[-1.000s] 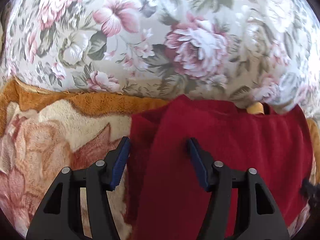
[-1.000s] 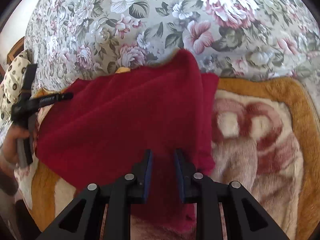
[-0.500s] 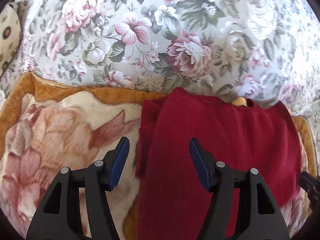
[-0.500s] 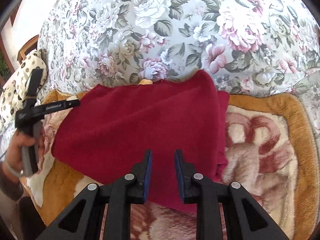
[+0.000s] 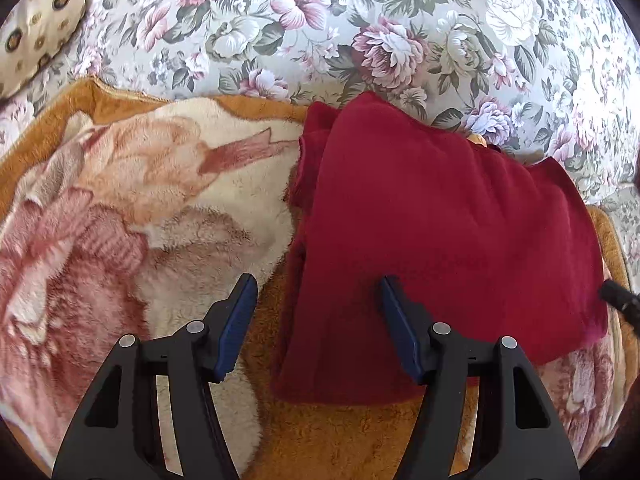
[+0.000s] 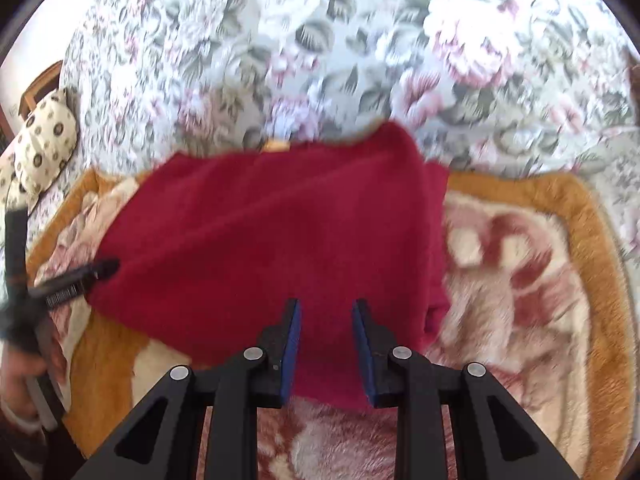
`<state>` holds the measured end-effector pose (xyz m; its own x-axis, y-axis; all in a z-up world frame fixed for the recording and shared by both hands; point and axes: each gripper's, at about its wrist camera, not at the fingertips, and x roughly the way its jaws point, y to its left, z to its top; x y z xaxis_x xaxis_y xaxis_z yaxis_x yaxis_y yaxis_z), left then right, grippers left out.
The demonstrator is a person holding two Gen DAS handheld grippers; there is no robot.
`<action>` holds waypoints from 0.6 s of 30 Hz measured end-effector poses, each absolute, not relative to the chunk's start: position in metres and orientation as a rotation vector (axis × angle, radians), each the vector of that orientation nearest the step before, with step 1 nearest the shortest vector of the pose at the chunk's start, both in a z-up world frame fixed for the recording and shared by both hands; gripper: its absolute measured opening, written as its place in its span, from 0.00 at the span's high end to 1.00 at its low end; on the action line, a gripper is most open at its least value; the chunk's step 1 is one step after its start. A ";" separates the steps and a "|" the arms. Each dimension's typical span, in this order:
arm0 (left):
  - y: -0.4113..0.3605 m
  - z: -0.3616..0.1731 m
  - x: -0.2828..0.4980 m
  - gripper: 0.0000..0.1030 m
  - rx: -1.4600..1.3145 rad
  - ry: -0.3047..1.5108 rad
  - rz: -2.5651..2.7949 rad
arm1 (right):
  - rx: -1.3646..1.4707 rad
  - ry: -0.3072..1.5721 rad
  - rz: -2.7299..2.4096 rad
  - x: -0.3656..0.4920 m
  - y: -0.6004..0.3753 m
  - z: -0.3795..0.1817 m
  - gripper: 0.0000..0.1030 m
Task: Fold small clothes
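A dark red fleece garment [image 5: 440,232] lies folded flat on a plush orange-and-cream blanket [image 5: 140,208]. My left gripper [image 5: 316,292] hovers open over the garment's near left edge, and its pads touch nothing. In the right wrist view the same garment [image 6: 280,232] fills the middle. My right gripper [image 6: 326,308] hangs over its near edge with the jaws opening. The cloth lies below them and is not pinched. The left gripper [image 6: 80,276] shows there at the garment's left corner, held by a hand [image 6: 16,380]. The right gripper's tip [image 5: 620,300] peeks in at the garment's right edge.
A floral bedspread [image 5: 360,20] rises behind the blanket. A cream spotted pillow [image 5: 36,20] lies at the far left, also seen as the pillow [image 6: 44,136] in the right wrist view. A wooden piece of furniture [image 6: 36,88] stands beyond it. The blanket's orange border [image 6: 592,240] runs along the right.
The left gripper has drawn back toward the garment's near left corner, still open. The right gripper's jaws have widened and it has lifted slightly off the cloth.
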<state>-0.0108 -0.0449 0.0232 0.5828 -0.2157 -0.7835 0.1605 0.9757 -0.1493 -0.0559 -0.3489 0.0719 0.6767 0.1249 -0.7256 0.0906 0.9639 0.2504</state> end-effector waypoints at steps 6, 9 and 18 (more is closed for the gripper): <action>-0.038 0.018 -0.002 0.35 -0.120 0.931 -0.240 | 0.308 0.790 0.124 -0.021 -0.323 0.098 0.75; -0.037 0.022 -0.002 0.35 -0.123 0.919 -0.249 | 0.330 0.753 0.219 0.006 -0.296 0.110 0.68; -0.032 0.031 -0.003 0.35 -0.085 0.881 -0.256 | 0.458 0.861 0.382 0.117 -0.202 0.106 0.60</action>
<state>-0.0026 -0.0316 0.0309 0.6084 -0.2558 -0.7512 0.1863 0.9662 -0.1782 0.1166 -0.2018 0.1061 0.5955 0.4958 -0.6321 -0.1360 0.8377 0.5290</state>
